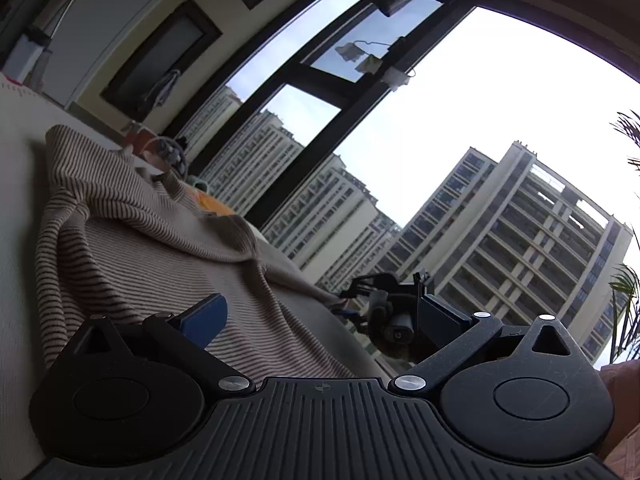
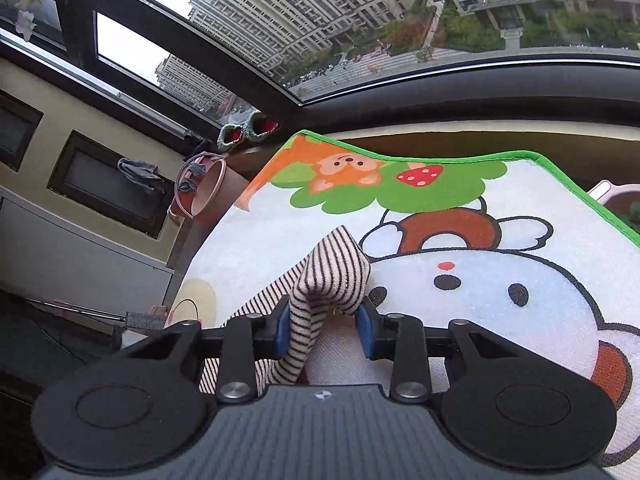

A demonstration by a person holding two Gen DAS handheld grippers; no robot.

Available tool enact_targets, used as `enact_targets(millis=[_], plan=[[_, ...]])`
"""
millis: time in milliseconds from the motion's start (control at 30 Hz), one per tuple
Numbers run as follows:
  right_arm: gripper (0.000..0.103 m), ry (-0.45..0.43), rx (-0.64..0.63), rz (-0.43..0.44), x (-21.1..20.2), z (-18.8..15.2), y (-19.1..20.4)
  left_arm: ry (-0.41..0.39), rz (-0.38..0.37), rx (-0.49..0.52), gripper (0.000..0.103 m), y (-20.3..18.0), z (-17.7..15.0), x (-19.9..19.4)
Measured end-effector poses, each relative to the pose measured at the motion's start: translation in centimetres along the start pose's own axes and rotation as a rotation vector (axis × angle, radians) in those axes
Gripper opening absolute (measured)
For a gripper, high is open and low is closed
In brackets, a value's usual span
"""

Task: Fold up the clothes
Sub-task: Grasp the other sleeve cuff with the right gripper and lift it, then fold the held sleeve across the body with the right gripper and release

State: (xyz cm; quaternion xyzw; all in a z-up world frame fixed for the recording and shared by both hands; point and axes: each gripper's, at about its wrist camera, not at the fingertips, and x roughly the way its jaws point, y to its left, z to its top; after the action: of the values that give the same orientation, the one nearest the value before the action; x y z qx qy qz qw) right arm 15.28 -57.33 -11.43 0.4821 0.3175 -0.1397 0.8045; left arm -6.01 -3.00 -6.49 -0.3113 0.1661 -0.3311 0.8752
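Observation:
A beige sweater with thin dark stripes point(image 1: 132, 240) lies rumpled on a pale surface point(image 1: 16, 208) in the left wrist view. My left gripper point(image 1: 320, 316) is open and empty, its left blue pad point(image 1: 204, 316) resting over the sweater's lower part. The other gripper point(image 1: 388, 304) shows ahead at the sweater's far edge. In the right wrist view my right gripper point(image 2: 326, 324) has a bunched fold of the striped sweater point(image 2: 328, 276) between its blue pads point(image 2: 282, 326); the cloth sits against the left pad and the jaws stand a hand's width apart above a cartoon mat point(image 2: 500, 280).
A large window with dark frames point(image 1: 320, 120) and tall buildings outside fills the background. A round pink basin point(image 2: 200, 192) and green knitted slippers point(image 2: 248, 130) sit by the window sill. Plant leaves point(image 1: 628, 288) show at the right edge.

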Motion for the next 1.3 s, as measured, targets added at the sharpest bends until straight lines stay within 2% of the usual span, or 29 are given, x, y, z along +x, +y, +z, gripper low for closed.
enact_targets(millis=[100, 300, 433, 500, 600, 833, 1100, 1167, 1300], plan=[[0.019, -0.050, -0.120, 0.022, -2.5, -0.1, 3.3, -0.001, 0.001, -0.004, 0.103, 0.1, 0.0, -0.1], [0.018, -0.138, -0.349, 0.125, -7.9, -0.9, 11.3, -0.006, 0.000, -0.022, 0.103, 0.4, 0.0, -0.3], [0.018, -0.182, -0.562, 0.220, -11.5, -3.8, 17.5, -0.021, -0.014, -0.024, 0.103, 0.5, 0.0, -0.7], [0.018, -0.176, -0.658, 0.271, -13.0, -6.0, 20.2, -0.044, -0.052, -0.020, 0.103, 0.4, 0.0, -1.1], [0.018, -0.123, -0.749, 0.345, -14.3, -9.3, 23.5, -0.071, -0.096, -0.029, 0.103, 0.5, 0.0, -1.8], [0.017, 0.005, -0.923, 0.439, -15.2, -17.7, 29.2, -0.071, -0.084, -0.041, 0.103, 0.7, 0.0, -1.7], [0.018, 0.206, -1.071, 0.468, -13.9, -26.7, 31.6, -0.073, -0.087, -0.045, 0.103, 0.7, 0.0, -1.9], [0.020, 0.263, -1.110, 0.463, -13.5, -28.8, 31.6, -0.071, -0.088, -0.042, 0.103, 0.6, 0.0, -1.9], [0.034, 0.313, -1.155, 0.478, -12.7, -31.2, 31.7, -0.067, -0.086, -0.038, 0.103, 0.5, -0.1, -2.0]])
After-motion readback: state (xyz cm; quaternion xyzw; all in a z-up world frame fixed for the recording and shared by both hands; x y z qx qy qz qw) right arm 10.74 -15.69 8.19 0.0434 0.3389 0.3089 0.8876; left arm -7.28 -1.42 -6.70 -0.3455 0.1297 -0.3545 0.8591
